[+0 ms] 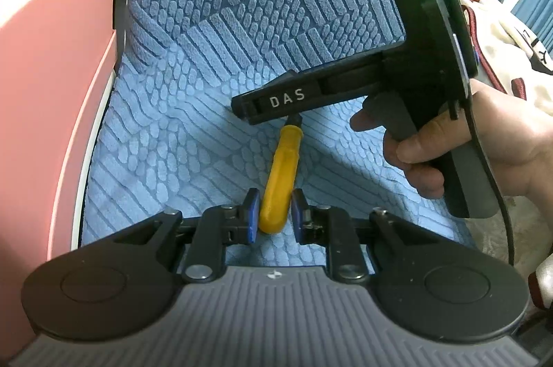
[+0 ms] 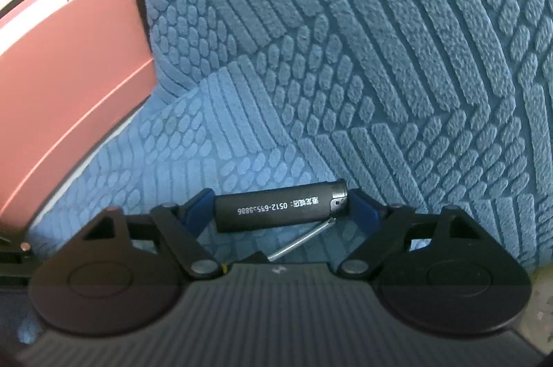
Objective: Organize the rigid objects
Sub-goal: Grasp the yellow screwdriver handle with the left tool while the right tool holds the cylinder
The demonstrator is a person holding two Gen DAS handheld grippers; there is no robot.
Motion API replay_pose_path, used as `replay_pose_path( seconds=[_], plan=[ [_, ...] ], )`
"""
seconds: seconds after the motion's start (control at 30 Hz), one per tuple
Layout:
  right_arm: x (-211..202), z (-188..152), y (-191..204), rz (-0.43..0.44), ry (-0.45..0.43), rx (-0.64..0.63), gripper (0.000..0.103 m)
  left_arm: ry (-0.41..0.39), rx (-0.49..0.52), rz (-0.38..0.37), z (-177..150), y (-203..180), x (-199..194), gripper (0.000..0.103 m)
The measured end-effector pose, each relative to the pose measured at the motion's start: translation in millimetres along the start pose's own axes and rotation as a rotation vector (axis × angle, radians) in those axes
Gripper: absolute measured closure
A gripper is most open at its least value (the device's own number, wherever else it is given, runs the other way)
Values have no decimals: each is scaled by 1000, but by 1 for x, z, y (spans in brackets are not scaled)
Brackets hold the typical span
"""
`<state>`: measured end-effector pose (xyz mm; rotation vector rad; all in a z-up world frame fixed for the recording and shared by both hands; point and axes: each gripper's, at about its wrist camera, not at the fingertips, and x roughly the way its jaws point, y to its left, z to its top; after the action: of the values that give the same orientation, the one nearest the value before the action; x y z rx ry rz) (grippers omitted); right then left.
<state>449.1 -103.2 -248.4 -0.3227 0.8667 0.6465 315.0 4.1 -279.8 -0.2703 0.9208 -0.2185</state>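
A yellow-handled screwdriver [image 1: 278, 180] lies on the blue textured cushion [image 1: 214, 31]. My left gripper [image 1: 273, 211] has its blue pads either side of the handle's near end, closed on it. The screwdriver's metal shaft [image 2: 300, 239] shows in the right wrist view. My right gripper [image 2: 280, 211] spans a black lighter [image 2: 280, 211] lengthwise, its pads at the lighter's two ends. In the left wrist view the right gripper [image 1: 242, 106] hangs over the screwdriver's far end, held by a hand [image 1: 484, 152].
A pink box [image 1: 52, 56] stands at the left edge of the cushion; it also shows in the right wrist view [image 2: 69, 83]. White cloth and a red strap [image 1: 490, 31] lie at the right.
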Motion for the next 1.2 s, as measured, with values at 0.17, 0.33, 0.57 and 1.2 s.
replay_pose_path(
  seconds=[0.17, 0.33, 0.57, 1.2],
  plan=[
    [-7, 14, 7, -36, -31, 39, 17, -7, 0, -4, 1, -1, -4, 82],
    [-16, 18, -1, -78, -30, 118, 17, -3, -31, -6, 1, -1, -6, 82],
    [-33, -4, -11, -137, 24, 243, 17, 2, -61, 1, -2, 0, -10, 82],
    [-112, -77, 5, -238, 34, 474, 17, -10, -62, 27, -20, -8, -34, 87]
  ],
)
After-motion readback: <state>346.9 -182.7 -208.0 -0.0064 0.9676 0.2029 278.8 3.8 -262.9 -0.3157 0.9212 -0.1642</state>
